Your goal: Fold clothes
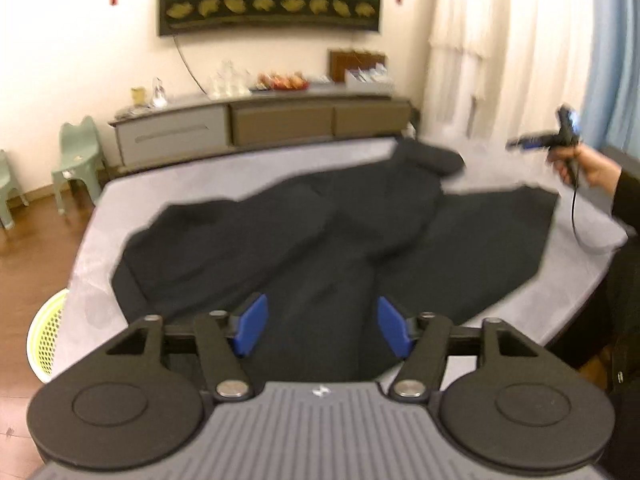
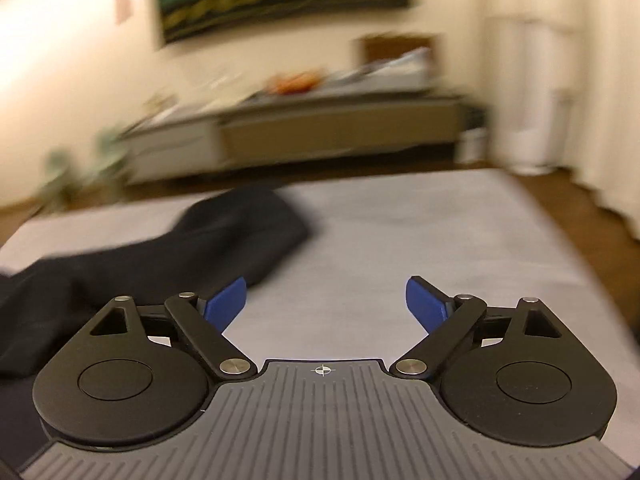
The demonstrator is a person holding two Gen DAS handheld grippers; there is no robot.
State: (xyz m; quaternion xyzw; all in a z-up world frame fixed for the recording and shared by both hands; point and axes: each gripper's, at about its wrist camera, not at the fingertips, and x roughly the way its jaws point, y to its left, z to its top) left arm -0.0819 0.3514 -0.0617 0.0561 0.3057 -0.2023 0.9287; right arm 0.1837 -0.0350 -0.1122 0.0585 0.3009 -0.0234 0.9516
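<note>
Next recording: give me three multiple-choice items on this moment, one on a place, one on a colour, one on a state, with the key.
1. Where does the dark garment lie?
A. in the basket
B. spread on the grey bed
C. on the sideboard

2. What colour are the tool pads?
A. red
B. green
C. blue

3. How is the right tool?
A. open, nothing between the pads
B. shut on the garment
C. shut, empty

Key: B, it covers the bed top; C, both pads are blue; A, only bare bed shows between the pads.
</note>
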